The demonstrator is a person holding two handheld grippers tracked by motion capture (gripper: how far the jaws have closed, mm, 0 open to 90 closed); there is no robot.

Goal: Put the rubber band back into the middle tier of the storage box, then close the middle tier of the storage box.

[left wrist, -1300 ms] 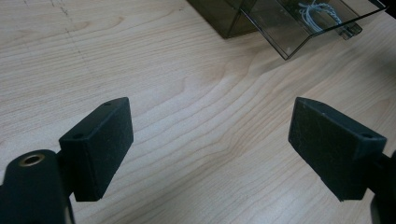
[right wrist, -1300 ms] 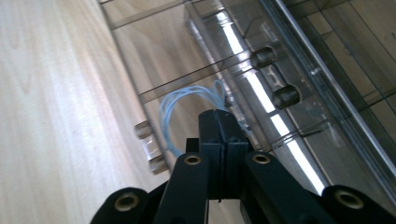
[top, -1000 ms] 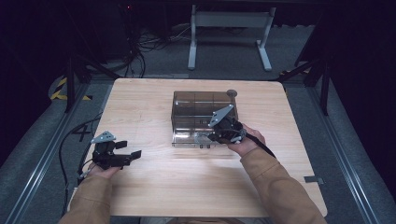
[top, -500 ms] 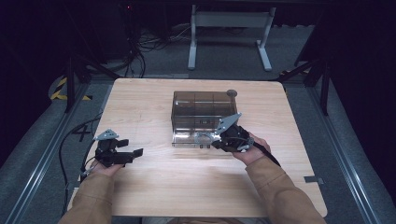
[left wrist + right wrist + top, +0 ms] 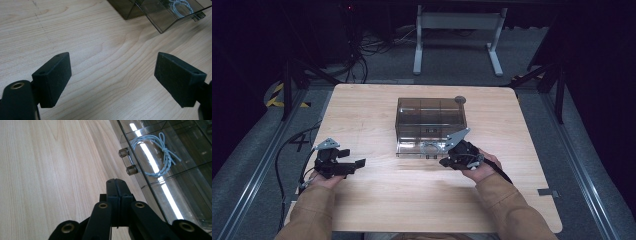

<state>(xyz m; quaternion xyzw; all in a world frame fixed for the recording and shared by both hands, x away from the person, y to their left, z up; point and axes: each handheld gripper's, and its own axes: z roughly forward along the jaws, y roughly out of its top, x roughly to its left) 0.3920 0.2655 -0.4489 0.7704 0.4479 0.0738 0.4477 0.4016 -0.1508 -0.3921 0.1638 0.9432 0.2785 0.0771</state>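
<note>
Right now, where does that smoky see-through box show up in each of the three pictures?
High view: the clear box sits mid-table, just beyond the right hand-held gripper.
Left gripper view: its corner is at the top right.
Right gripper view: it runs down the right side.
Shared landmark: the pale coiled cord inside, also in the left gripper view.

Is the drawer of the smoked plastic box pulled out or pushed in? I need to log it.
Pulled out. The drawer juts past the box front toward the shut right gripper, with a coiled pale cord lying inside.
</note>
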